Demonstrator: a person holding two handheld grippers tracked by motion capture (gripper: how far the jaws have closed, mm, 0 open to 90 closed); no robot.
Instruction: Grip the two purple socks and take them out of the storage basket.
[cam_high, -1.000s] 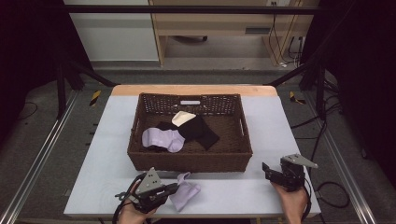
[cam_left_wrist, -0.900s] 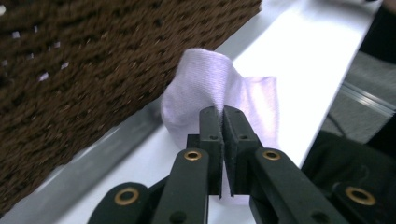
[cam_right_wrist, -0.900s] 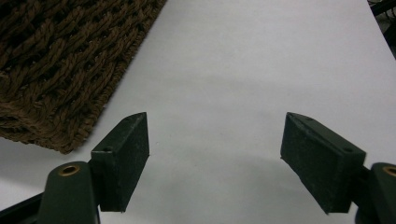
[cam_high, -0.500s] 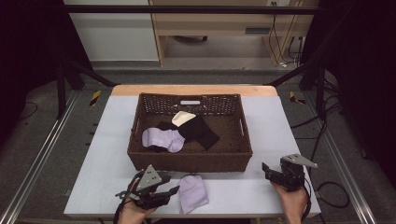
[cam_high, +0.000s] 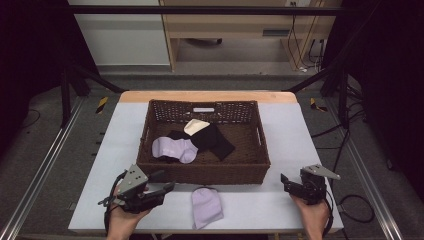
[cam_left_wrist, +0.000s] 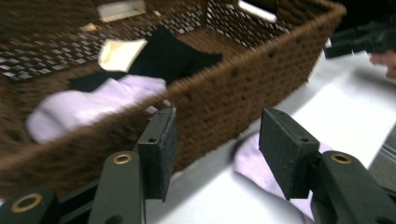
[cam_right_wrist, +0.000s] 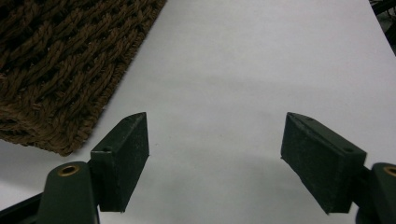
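Lilac sock (cam_high: 206, 207) lies flat on the bench (cam_high: 260, 205), near side of the basket (cam_high: 210, 172), just released. Left hand-held gripper (cam_high: 167, 187), jaws just opened and empty, should lift clear without snagging it. Right hand-held gripper (cam_high: 286, 181) waits with jaws apart, empty.

Lab, metal frame rig (cam_high: 210, 10), trailing cables (cam_high: 350, 150)
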